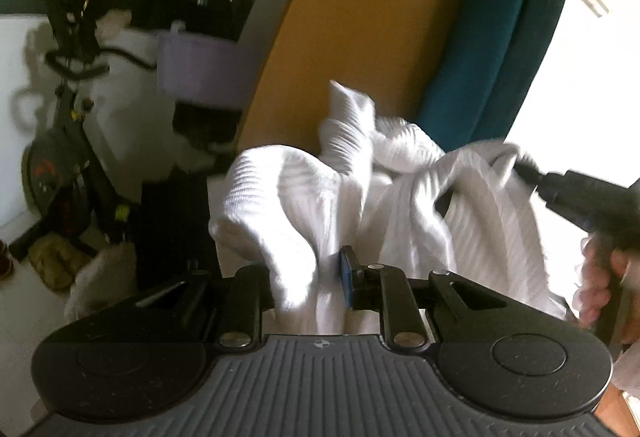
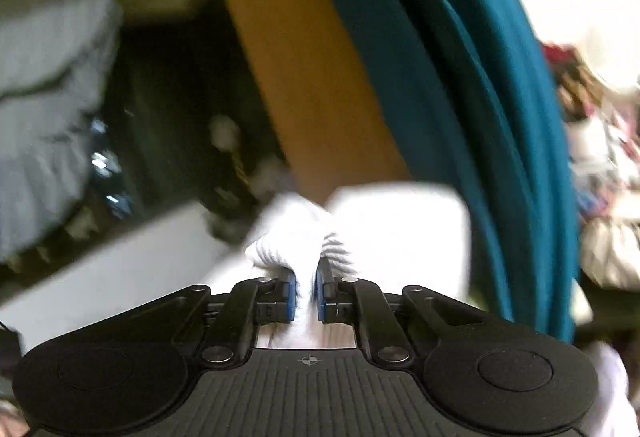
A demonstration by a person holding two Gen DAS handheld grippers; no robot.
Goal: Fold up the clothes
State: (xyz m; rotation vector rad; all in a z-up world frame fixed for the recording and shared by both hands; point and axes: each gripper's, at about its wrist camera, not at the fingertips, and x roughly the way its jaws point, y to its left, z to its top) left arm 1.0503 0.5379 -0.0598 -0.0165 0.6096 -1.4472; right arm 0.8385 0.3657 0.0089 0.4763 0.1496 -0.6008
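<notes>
Your left hand-held gripper (image 1: 310, 287) was clenched on a fold of the white garment (image 1: 400, 189), which hung bunched in the air between both tools, in front of the orange wall (image 1: 340, 17) and teal curtain (image 1: 500, 37). Your right hand-held gripper (image 2: 306, 297) pinched another ribbed edge of it; your hand (image 1: 600, 277) showed on the right grip

- Left black plastic two-finger gripper (image 1: 310, 287): ribbed grey base, round side discs, silver screws, blue pads.
- Right black plastic two-finger gripper (image 2: 306, 295): same build, small crosshair mark.
</notes>
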